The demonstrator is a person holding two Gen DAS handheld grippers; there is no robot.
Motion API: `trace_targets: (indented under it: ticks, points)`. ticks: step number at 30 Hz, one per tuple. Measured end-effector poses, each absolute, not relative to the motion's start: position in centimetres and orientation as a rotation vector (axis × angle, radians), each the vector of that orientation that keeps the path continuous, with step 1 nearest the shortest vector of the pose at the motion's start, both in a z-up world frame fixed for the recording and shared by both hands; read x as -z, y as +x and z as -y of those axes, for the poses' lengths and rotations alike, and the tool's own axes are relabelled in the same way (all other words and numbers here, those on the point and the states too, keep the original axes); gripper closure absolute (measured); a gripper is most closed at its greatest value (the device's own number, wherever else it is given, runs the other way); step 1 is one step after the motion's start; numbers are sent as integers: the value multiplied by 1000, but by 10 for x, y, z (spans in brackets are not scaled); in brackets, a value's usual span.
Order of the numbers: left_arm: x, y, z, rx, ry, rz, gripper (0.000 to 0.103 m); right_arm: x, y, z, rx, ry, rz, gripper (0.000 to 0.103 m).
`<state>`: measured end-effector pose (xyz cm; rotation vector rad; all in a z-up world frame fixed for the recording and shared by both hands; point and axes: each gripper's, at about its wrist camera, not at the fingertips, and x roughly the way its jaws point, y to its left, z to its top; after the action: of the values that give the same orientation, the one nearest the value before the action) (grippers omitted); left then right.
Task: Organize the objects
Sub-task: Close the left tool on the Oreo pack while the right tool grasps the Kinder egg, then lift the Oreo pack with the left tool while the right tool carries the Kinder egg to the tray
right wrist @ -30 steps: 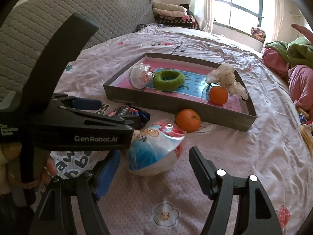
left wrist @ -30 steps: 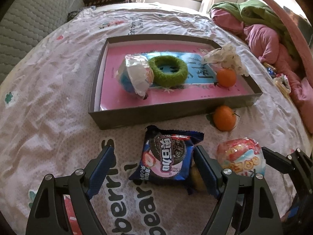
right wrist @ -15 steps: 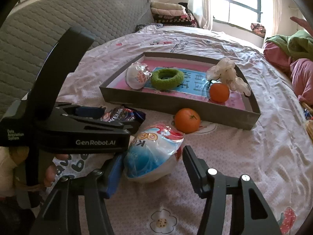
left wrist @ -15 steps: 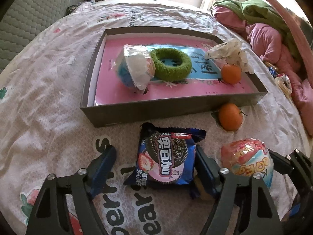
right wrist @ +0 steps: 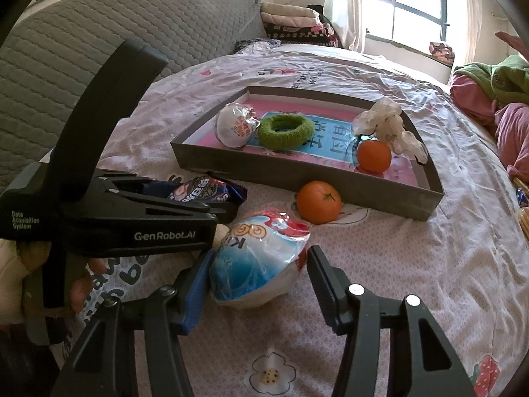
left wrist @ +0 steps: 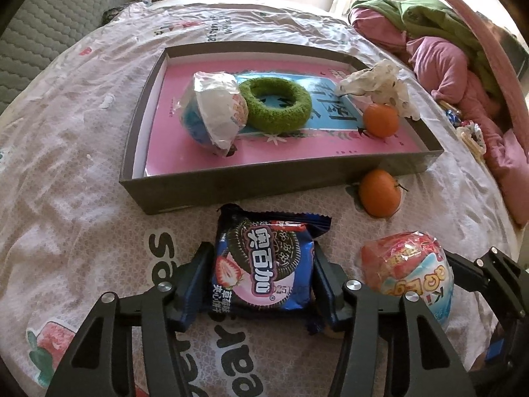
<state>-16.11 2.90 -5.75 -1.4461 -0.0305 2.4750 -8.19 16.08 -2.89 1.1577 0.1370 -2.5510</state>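
Cookie packet lies flat on the bedsheet just before the tray's near wall, between the fingers of the left gripper — its jaws are closing, both pads already against the packet's sides. Beside it, the right gripper brackets a wrapped toy egg; its left pad touches the wrapper, the right one stands just clear. One tangerine sits outside the tray near the egg. Inside the tray rest another wrapped egg, a green ring, a second tangerine and a crumpled white cloth.
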Motion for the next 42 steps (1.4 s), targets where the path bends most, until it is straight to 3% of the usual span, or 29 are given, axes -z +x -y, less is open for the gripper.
trace_targets:
  ticks: [42]
  points:
    - [13, -131, -19, -2599, -1261, -32, 50, 5, -80, -177, 2624, 1074, -149, 47]
